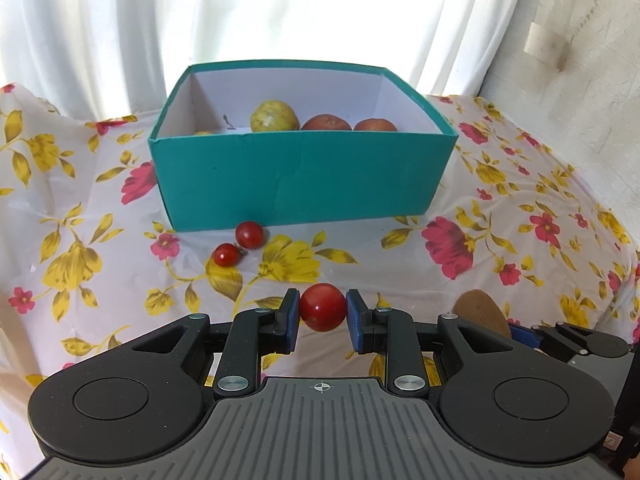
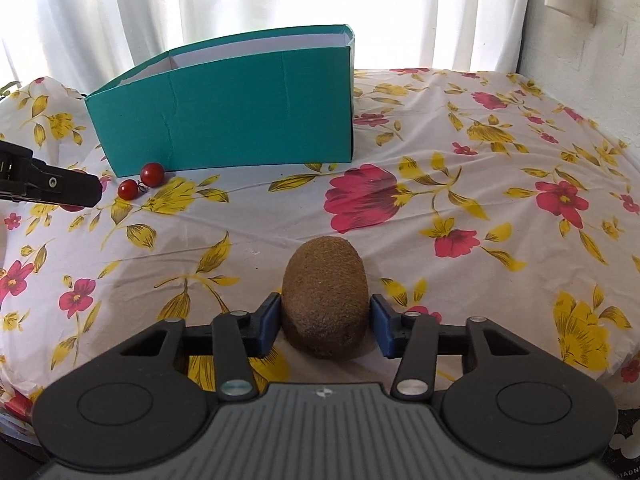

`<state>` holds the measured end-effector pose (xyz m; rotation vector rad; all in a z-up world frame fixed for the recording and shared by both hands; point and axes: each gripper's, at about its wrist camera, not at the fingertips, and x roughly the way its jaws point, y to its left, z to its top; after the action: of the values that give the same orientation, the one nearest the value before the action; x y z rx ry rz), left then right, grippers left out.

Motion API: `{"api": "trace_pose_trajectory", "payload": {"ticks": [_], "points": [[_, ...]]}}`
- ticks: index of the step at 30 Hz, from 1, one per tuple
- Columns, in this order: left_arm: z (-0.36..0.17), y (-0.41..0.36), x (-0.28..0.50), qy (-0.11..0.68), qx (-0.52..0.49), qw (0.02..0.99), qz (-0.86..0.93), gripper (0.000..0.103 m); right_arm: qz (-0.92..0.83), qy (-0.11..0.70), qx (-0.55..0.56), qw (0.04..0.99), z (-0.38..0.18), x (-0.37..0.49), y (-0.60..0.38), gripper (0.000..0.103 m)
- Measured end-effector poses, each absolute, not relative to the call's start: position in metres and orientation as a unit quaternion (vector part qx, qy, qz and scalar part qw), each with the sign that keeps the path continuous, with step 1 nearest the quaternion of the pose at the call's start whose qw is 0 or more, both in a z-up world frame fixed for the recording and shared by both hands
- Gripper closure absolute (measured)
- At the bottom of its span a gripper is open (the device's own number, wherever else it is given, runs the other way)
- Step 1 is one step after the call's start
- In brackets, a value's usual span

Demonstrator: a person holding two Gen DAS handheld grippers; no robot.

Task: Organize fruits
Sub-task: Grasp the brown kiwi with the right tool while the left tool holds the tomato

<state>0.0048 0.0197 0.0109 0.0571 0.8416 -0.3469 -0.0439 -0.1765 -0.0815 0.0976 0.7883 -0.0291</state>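
No brand, number or label can be read. At the bottom right corner of the right wrist view, a dark surface [image 2: 628, 474] carries pale letters too cut off and small to make out.
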Motion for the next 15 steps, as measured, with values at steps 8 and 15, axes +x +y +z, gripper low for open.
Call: {"api": "trace_pose_trajectory", "payload": {"ticks": [8,15], "points": [[0.017,0.018,0.01,0.399,0.031,0.9,-0.171,0.075,-0.02,0.374,0.067,0.925,-0.071,-0.046,-0.183,0.06],[0.033,0.011,0.025,0.374,0.045,0.91,-0.172,0.075,-0.023,0.351,0.065,0.934,-0.049,-0.043,-0.188,0.06]]}}
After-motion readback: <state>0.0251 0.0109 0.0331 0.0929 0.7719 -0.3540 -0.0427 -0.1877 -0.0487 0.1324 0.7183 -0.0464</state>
